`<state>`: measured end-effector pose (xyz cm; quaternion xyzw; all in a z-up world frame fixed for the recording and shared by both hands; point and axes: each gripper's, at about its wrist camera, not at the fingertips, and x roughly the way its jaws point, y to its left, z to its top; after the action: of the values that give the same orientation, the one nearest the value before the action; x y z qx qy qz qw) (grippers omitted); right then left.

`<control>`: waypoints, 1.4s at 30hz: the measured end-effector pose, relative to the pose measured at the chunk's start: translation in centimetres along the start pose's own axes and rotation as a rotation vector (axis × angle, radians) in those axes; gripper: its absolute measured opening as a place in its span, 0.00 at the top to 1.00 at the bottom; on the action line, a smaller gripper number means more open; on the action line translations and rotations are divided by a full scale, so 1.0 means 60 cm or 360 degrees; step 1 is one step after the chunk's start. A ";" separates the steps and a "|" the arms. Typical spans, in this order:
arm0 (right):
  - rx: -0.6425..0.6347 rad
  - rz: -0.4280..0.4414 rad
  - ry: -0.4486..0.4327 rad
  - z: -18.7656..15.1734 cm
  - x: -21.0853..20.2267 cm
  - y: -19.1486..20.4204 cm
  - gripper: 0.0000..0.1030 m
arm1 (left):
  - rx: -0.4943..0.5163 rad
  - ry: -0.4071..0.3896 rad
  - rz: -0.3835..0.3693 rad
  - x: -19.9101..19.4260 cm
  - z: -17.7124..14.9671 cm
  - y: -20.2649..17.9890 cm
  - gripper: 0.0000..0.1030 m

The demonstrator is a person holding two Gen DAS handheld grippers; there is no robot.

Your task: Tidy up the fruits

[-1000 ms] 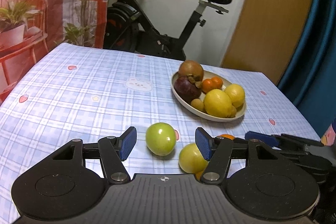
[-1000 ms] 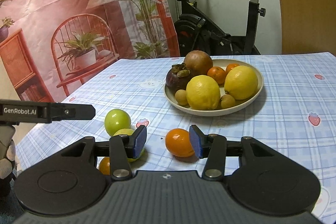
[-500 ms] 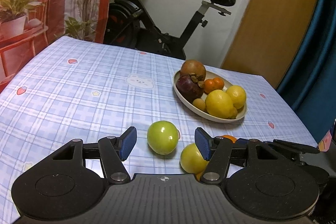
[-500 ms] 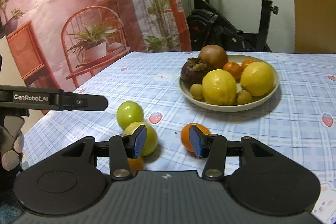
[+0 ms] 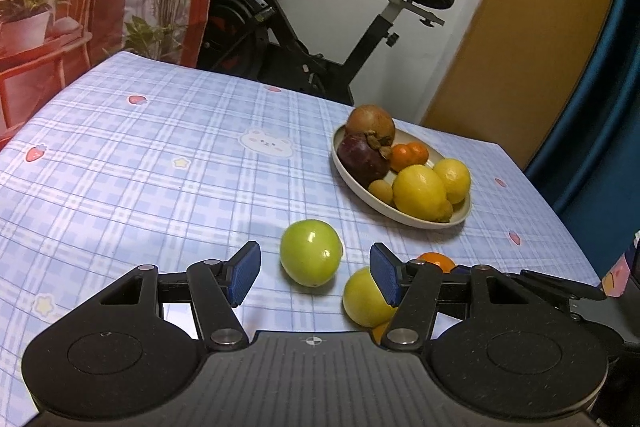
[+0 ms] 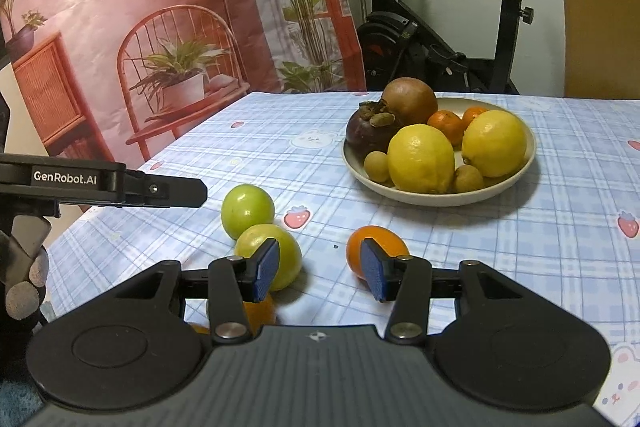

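A green fruit (image 5: 311, 253) lies on the checked cloth just past my left gripper (image 5: 315, 273), which is open, with gaps on both sides of the fruit. A yellow-green fruit (image 5: 362, 301) sits behind its right finger, with an orange (image 5: 436, 261) beyond. In the right wrist view my right gripper (image 6: 320, 271) is open over bare cloth. The orange (image 6: 384, 247) is partly behind its right finger and the yellow-green fruit (image 6: 276, 247) behind its left one. The green fruit (image 6: 248, 211) lies farther back. A second orange (image 6: 262, 311) peeks out below. A beige bowl (image 5: 400, 219) (image 6: 440, 197) holds lemons, mangosteens, tangerines and small brown fruits.
A finger of my left gripper (image 6: 172, 189) reaches in from the left of the right wrist view. The table's right edge (image 5: 560, 211) borders a blue curtain. An exercise bike (image 5: 304, 39) stands behind the table, beside a printed backdrop (image 6: 160, 27).
The right wrist view has shifted, so the orange that lay between the right pads now sits behind the right finger. The left gripper stays around the green fruit.
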<state>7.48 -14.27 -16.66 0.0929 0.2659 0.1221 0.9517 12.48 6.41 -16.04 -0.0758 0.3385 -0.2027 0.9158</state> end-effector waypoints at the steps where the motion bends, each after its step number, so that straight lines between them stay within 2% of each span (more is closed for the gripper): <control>1: -0.0002 0.0002 0.0001 -0.001 -0.001 -0.001 0.53 | 0.0002 0.0004 -0.0004 -0.001 -0.001 0.001 0.39; 12: -0.0041 0.0065 0.0020 -0.003 -0.014 0.013 0.53 | -0.0003 0.0058 -0.0044 -0.007 -0.007 -0.005 0.39; 19: -0.0071 0.0150 0.0077 -0.008 -0.015 0.027 0.53 | -0.0048 0.0141 -0.0140 -0.010 -0.021 -0.016 0.39; 26: -0.0022 0.0237 0.0150 -0.015 -0.004 0.031 0.53 | -0.0123 0.0229 -0.0195 0.008 -0.031 -0.015 0.40; 34: 0.0081 0.0297 0.0218 -0.023 0.014 0.022 0.53 | -0.0111 0.0306 -0.0250 0.026 -0.042 -0.023 0.41; 40: 0.0158 0.0337 0.0233 -0.025 0.015 0.011 0.53 | -0.0145 0.0351 -0.0301 0.038 -0.049 -0.022 0.46; 42: 0.0159 0.0342 0.0231 -0.024 0.014 0.012 0.55 | -0.0161 0.0355 -0.0323 0.039 -0.050 -0.021 0.50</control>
<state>7.27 -13.22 -18.11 0.1591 0.3284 0.2164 0.9055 11.72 4.27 -19.37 -0.1326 0.4384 -0.2841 0.8424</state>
